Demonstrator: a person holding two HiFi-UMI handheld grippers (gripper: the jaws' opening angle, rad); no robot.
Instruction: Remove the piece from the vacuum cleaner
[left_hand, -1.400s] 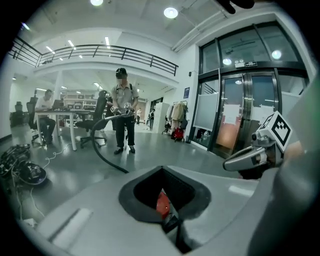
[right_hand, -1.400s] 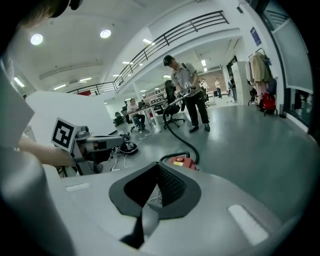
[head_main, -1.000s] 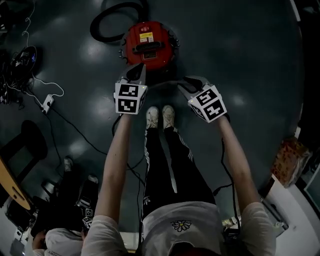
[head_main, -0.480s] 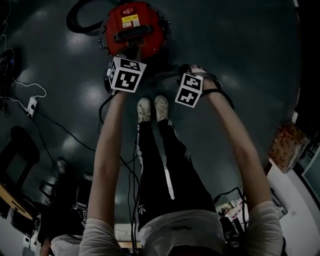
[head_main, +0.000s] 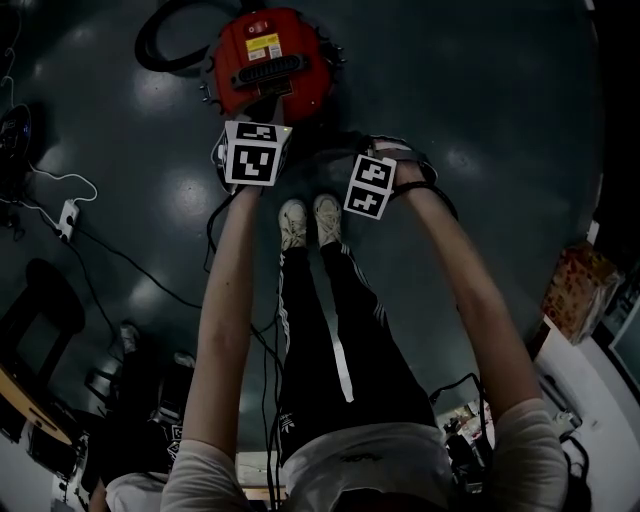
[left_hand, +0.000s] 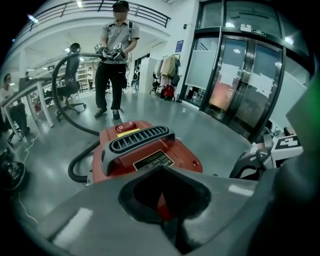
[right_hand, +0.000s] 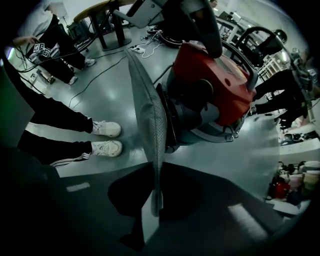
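I have the right gripper (right_hand: 152, 207) clenched on the piece (right_hand: 149, 125), a thin grey perforated panel. In the right gripper view I see it edge-on, running from between the jaws up toward 12 o'clock. In the head view the vacuum cleaner (head_main: 265, 60) stands on the floor at 12 o'clock from my shoes (head_main: 293, 222). In the right gripper view its red body lies at 1 o'clock from the jaws, with its grey end just beside the panel. I cannot tell whether the panel's far edge is free of the dark rim there or caught in it.

The left gripper (left_hand: 169, 227) has its jaws pressed together with nothing between them. The red showing through the notch in its pads is, I judge, the body behind. It hangs close over the near side of the machine, with the black handle (left_hand: 137, 140) at 12 o'clock from the jaws.

To do this step well, I would draw the panel squarely away from the body, toward 9 o'clock in the right gripper view, without twisting. A thin sheet gripped at one edge is likely to flex and lever itself out of the jaws. The machine may roll or tip as I pull, so I would rest the left gripper on the red body as a brace. I would also stay clear of the hose (left_hand: 71, 169) looping at 9 o'clock from the vacuum.
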